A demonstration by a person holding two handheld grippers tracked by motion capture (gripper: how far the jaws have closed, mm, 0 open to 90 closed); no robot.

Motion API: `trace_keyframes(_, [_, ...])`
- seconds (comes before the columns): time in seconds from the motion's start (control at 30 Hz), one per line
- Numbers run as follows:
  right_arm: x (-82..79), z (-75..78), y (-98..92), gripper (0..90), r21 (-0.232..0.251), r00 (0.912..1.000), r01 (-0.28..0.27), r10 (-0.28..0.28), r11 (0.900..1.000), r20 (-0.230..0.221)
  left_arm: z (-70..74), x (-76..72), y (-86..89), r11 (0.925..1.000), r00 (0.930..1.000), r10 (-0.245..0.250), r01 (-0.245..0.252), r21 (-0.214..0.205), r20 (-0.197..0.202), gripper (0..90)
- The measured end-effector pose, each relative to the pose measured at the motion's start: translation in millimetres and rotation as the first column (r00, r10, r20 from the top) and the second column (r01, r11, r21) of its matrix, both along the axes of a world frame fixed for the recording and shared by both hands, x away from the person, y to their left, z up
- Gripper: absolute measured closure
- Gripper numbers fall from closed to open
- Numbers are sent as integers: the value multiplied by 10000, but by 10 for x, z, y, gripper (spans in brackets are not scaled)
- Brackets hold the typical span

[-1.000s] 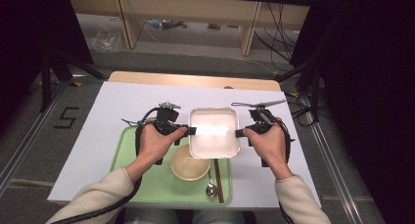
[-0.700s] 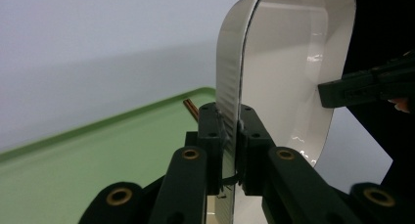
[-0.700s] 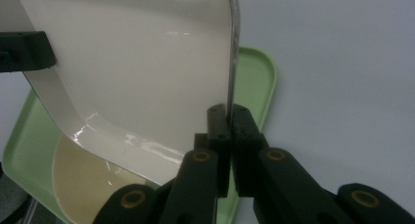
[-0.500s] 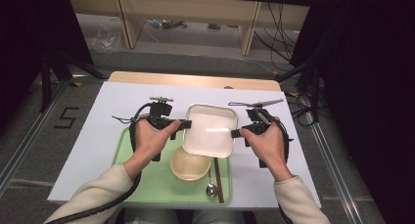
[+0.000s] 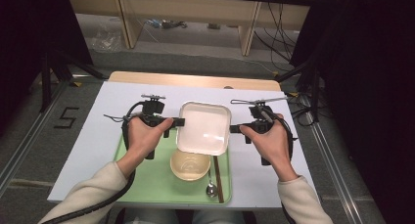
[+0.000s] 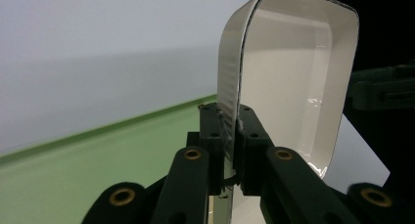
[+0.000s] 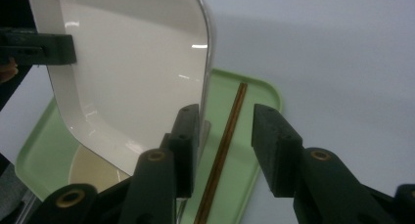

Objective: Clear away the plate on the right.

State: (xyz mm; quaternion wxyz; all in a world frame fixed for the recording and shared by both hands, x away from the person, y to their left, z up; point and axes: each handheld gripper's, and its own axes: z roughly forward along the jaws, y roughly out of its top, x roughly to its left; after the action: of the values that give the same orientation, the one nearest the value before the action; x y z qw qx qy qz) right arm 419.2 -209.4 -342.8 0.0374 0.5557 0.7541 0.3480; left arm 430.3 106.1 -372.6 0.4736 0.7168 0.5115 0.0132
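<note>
The left claw [image 5: 180, 122] is clamped tight on the left rim of the white square dish [image 5: 204, 127]. In the left gripper view the two black pads [image 6: 215, 136] squeeze the thin rim between them, and the dish stands up like a wall.

The right claw [image 5: 234, 129] has just been opening. Its pads [image 7: 188, 136] now stand apart with a gap. In the right gripper view the dish's right rim lies right against the left pad, and I cannot tell if it touches. The other pad is clear of it.

A second ago both claws held the dish level. Now only the left one grips it, and the dish sits a little turned, with its near end over the green tray [image 5: 147, 180].

The high view shows the tray at the near edge of the table [image 5: 98, 106], with a cream bowl [image 5: 190, 165] just under the dish, a spoon [image 5: 211, 185] and brown chopsticks [image 5: 218, 177] beside it. The right gripper view shows the chopsticks [image 7: 222, 150] close up, lying on the tray [image 7: 254, 92] between the pads, and a bit of the bowl [image 7: 90, 172].
</note>
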Motion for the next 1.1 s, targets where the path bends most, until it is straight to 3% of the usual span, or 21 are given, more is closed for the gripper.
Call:
trace_keyframes(0.13, [6,52,-68,630,165,9997,141,-145,9998,201,-5,-2,70,9999,9999,99,-99,-85,-93,837])
trace_keyframes(0.23, [39,71,-180,629,223,9988,404,-410,9989,274,2,-9,145,9998,9996,222,-223,-15,-171,837])
trace_keyframes(0.27, [66,59,-239,628,70,9981,366,-369,9993,489,5,-10,176,9997,9995,249,-250,-50,-203,837])
trace_keyframes(0.3, [89,43,-292,626,231,9976,420,-432,9989,533,4,-14,211,9994,9992,307,-310,-137,-237,837])
trace_keyframes(0.43, [175,-30,-485,620,440,9964,763,-778,9961,326,7,-29,354,9987,9984,443,-451,-247,-354,837])
trace_keyframes(0.57, [244,-121,-638,614,247,9915,1291,-1295,9913,135,11,-62,482,9964,9968,758,-767,-356,-259,837])
trace_keyframes(0.67, [277,-186,-710,597,2,9909,1345,-1345,9909,80,1,-90,568,9962,9963,794,-805,-325,-333,837])
trace_keyframes(0.77, [272,-213,-727,589,-122,9795,1906,-1909,9816,-645,-14,-115,643,9952,9952,915,-926,-325,-347,837])
trace_keyframes(0.87, [305,-298,-814,585,-356,9881,1539,-1539,9875,11,-30,-136,715,9943,9942,1015,-1025,-298,-349,836])
trace_keyframes(0.97, [294,-315,-841,579,-345,9811,1866,-1881,9818,-445,-40,-151,786,9936,9931,1091,-1102,-246,-426,837])
trace_keyframes(1.1, [287,-359,-890,579,-300,9803,1862,-1878,9820,-610,-59,-171,865,9924,9921,1207,-1214,-195,-337,837])
